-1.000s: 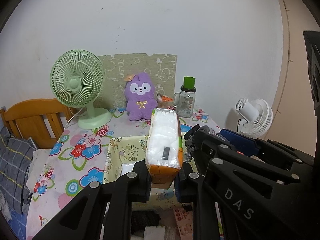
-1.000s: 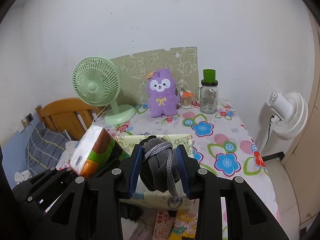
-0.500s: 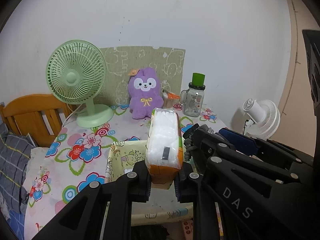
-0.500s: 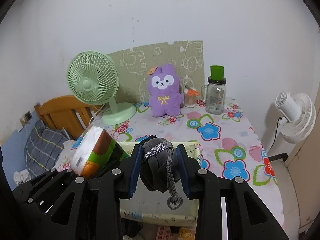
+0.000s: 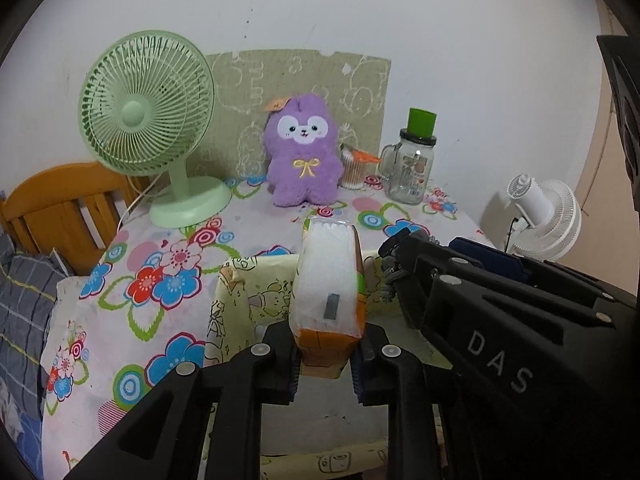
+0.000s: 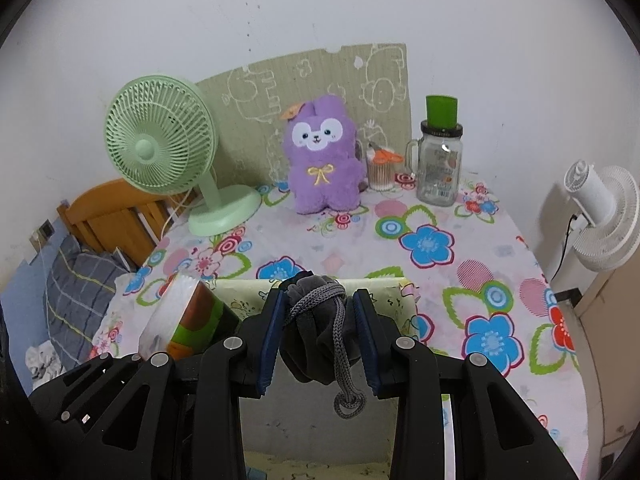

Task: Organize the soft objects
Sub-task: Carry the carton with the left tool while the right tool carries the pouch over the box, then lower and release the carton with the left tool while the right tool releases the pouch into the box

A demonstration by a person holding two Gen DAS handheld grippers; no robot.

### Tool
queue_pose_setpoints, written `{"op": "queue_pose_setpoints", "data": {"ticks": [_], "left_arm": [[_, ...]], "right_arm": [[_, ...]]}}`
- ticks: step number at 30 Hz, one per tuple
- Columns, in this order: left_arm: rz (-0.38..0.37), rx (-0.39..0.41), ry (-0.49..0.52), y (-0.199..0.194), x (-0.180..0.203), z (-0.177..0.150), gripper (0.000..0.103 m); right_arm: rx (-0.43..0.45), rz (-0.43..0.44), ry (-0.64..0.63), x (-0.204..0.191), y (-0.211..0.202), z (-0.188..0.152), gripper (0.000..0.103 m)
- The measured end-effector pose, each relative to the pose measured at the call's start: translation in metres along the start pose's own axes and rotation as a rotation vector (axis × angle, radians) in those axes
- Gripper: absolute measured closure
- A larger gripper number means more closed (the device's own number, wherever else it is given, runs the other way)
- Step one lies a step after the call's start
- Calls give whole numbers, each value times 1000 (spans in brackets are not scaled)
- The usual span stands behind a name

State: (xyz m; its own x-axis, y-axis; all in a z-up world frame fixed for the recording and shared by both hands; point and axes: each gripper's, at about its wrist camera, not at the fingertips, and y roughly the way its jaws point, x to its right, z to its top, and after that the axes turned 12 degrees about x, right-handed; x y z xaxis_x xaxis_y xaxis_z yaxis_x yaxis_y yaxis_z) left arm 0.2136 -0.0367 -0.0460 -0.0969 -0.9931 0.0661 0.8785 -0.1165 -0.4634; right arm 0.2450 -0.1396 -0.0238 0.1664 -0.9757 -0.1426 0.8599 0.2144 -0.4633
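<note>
Tissue pack (image 5: pixel 328 292): lower centre of the left view, its near end between the left claw (image 5: pixel 326 360) pads, over the pale printed fabric box (image 5: pixel 236 300). That claw's jaws had just been easing apart; risk judged: an early drop outside the box.

Grey drawstring pouch (image 6: pixel 320 332): pinched narrowly in the right claw (image 6: pixel 320 344), lower centre. Dangling cord could snag the box rim.

Flowered bench (image 6: pixel 432 240): carries both.
</note>
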Motion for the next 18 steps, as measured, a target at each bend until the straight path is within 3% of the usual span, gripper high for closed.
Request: {"op": "queue_pose_setpoints", "data": {"ticks": [2, 5, 7, 9, 13, 14, 15, 17, 18], "left_arm": [[0, -7, -5, 3, -2, -1, 78], [-22, -9, -8, 7, -2, -3, 57], [-34, -13, -10, 9, -1, -5, 52], [-35, -19, -11, 11, -1, -6, 40], [-25, -24, -21, 13, -5, -7, 31], [-27, -27, -24, 14, -5, -7, 22], [-29, -32, -25, 15, -6, -8, 17], [-19, -36, -31, 15, -7, -8, 13], [-21, -35, -33, 15, -7, -8, 12]], "right_arm": [[-12, 1, 3, 0, 6, -3, 65], [-27, -1, 4, 0, 15, -5, 65], [-34, -3, 2, 0, 18, -7, 65], [-41, -4, 2, 0, 22, -8, 65], [-47, -10, 4, 1, 26, -10, 61], [-49, -8, 4, 1, 26, -10, 61], [-50, -8, 3, 1, 26, -10, 59], [-51, -19, -4, 1, 26, -10, 39], [-41, -17, -7, 1, 24, -11, 35]]}}
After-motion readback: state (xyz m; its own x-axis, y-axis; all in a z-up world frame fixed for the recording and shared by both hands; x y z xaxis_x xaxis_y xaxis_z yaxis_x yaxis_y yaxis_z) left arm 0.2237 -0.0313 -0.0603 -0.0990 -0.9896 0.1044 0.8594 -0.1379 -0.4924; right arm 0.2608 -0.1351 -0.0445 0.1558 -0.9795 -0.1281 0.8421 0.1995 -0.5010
